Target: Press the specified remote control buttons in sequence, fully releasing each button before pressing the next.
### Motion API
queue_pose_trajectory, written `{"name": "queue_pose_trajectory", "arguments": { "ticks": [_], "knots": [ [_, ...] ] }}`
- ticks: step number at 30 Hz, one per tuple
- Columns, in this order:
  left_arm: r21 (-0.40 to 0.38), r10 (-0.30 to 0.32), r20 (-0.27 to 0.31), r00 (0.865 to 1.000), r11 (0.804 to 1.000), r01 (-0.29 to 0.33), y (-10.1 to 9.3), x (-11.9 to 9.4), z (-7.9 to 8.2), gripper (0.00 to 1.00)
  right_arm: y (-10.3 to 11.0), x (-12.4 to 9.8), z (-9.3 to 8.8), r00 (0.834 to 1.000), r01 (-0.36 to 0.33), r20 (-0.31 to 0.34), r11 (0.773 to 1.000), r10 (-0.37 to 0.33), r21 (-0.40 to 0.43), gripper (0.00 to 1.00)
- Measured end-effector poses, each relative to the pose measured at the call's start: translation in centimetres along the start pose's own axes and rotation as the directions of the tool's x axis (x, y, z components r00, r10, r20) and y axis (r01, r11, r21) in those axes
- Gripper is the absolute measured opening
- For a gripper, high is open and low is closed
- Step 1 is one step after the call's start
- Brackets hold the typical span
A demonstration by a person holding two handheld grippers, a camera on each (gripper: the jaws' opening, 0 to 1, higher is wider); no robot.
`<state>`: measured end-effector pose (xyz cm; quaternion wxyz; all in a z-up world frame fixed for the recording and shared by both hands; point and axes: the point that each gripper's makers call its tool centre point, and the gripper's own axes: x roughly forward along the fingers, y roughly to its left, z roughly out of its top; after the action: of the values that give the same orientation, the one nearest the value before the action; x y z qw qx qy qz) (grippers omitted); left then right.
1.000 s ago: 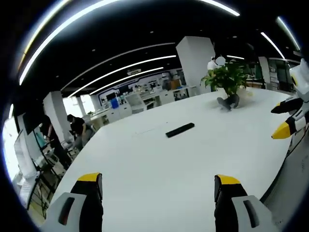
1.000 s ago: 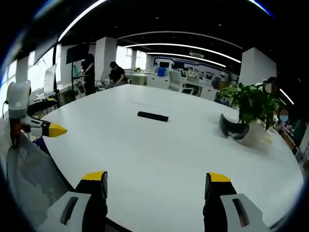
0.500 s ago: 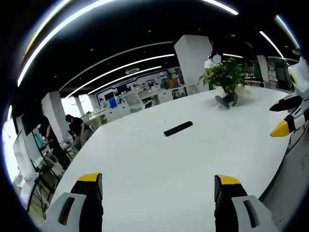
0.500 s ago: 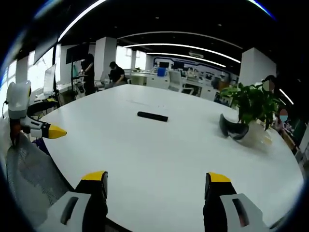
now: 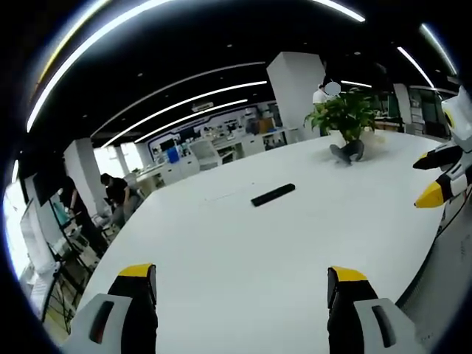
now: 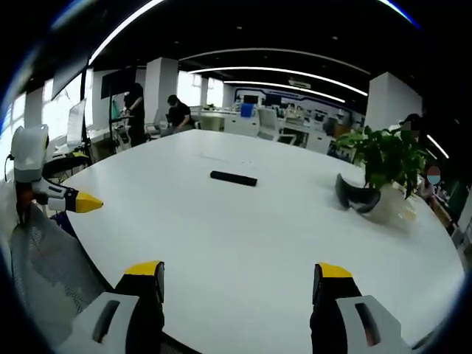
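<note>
Both wide and empty: left hand-held gripper (image 5: 242, 284), right hand-held gripper (image 6: 240, 279). Well short of the remote control (image 6: 233, 178) lying flat mid-desk (image 6: 243, 236). Risk of nudging it or hitting a neighbouring button.

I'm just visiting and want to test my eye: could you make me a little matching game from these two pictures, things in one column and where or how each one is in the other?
Things:
1. remote control
2. potted plant
3. right gripper
4. dark headset

Descriptions:
A. green leaves, near the table's far right side
B. jaws apart, holding nothing
C. flat and black, alone mid-table
D. lying at the foot of the plant

Pairs: 1-C, 2-A, 3-B, 4-D
</note>
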<state>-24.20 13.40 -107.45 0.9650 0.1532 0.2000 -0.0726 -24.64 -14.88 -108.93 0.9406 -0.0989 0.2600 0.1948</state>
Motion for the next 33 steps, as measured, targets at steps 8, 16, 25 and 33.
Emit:
{"name": "queue_pose_trajectory", "arguments": {
  "ticks": [8, 16, 25, 33],
  "knots": [
    [-0.013, 0.006, 0.022, 1.000, 1.000, -0.006, 0.3, -0.1, 0.5, 1.00, 0.0, 0.0, 0.1, 1.000, -0.002, 0.007, 1.000, 0.002, 0.003, 0.82],
    [-0.037, 0.031, 0.045, 0.999, 0.999, -0.029, 1.1, -0.2, 1.1, 1.00, 0.3, -0.1, 0.4, 1.000, -0.017, 0.022, 1.000, 0.017, 0.005, 0.84],
    [-0.039, 0.043, 0.061, 0.997, 0.998, -0.040, 1.6, -0.1, 1.7, 1.00, 0.2, -0.2, 0.7, 0.999, -0.014, 0.035, 1.000, 0.013, 0.008, 0.84],
    [-0.011, 0.012, 0.099, 0.995, 1.000, -0.011, 1.7, 1.8, 4.6, 1.00, 0.2, -0.2, 0.6, 0.999, -0.013, 0.031, 1.000, 0.013, 0.011, 0.83]
  ]
}}
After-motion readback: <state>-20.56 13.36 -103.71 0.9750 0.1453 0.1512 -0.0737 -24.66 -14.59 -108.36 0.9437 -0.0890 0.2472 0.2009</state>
